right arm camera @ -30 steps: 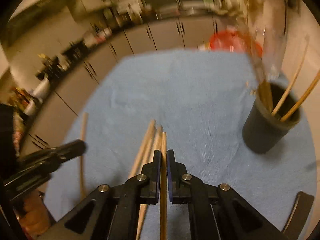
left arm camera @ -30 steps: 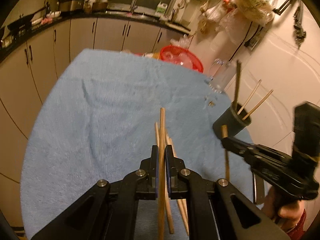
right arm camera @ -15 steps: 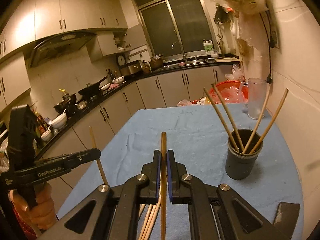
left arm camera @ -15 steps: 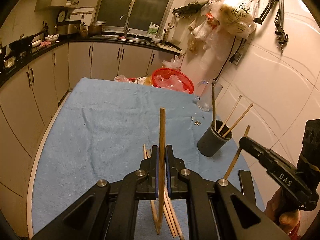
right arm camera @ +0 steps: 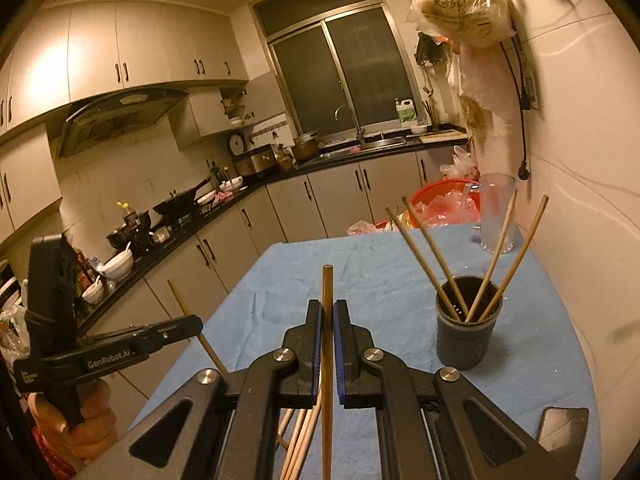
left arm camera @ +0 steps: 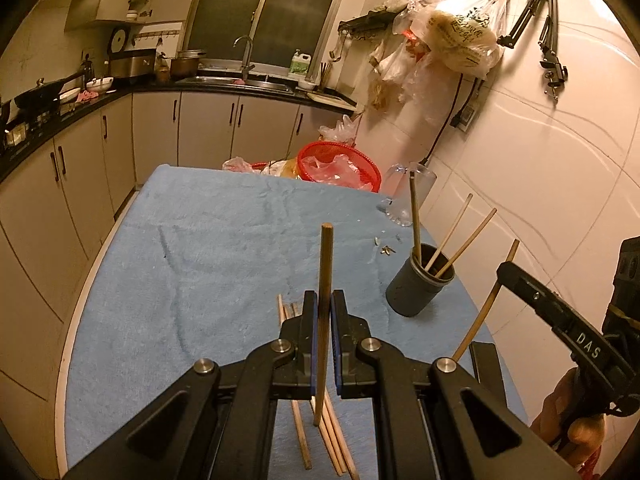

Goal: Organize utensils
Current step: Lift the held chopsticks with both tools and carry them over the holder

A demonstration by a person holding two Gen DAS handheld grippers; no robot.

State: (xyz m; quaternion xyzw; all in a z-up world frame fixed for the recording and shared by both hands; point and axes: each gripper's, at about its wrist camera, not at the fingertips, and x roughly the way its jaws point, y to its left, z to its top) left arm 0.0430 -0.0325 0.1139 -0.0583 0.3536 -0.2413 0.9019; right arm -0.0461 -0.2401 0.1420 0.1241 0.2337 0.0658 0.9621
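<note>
- Left wrist view: left hand-held gripper [left arm camera: 321, 328] clamped on one upright chopstick [left arm camera: 325, 280] above blue-covered counter [left arm camera: 208, 264]; dark cup [left arm camera: 416, 290] ahead right. Thin stick could pivot or slip.
- Right wrist view: right hand-held gripper [right arm camera: 327, 340] clamped on another chopstick [right arm camera: 327, 300]; cup [right arm camera: 466, 338] near, sticks splayed inside. Could snag those, tip cup.

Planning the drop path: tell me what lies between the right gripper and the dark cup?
Only bare blue cloth, seen in the right wrist view, separates the right gripper, shut on a chopstick, from the dark cup.
</note>
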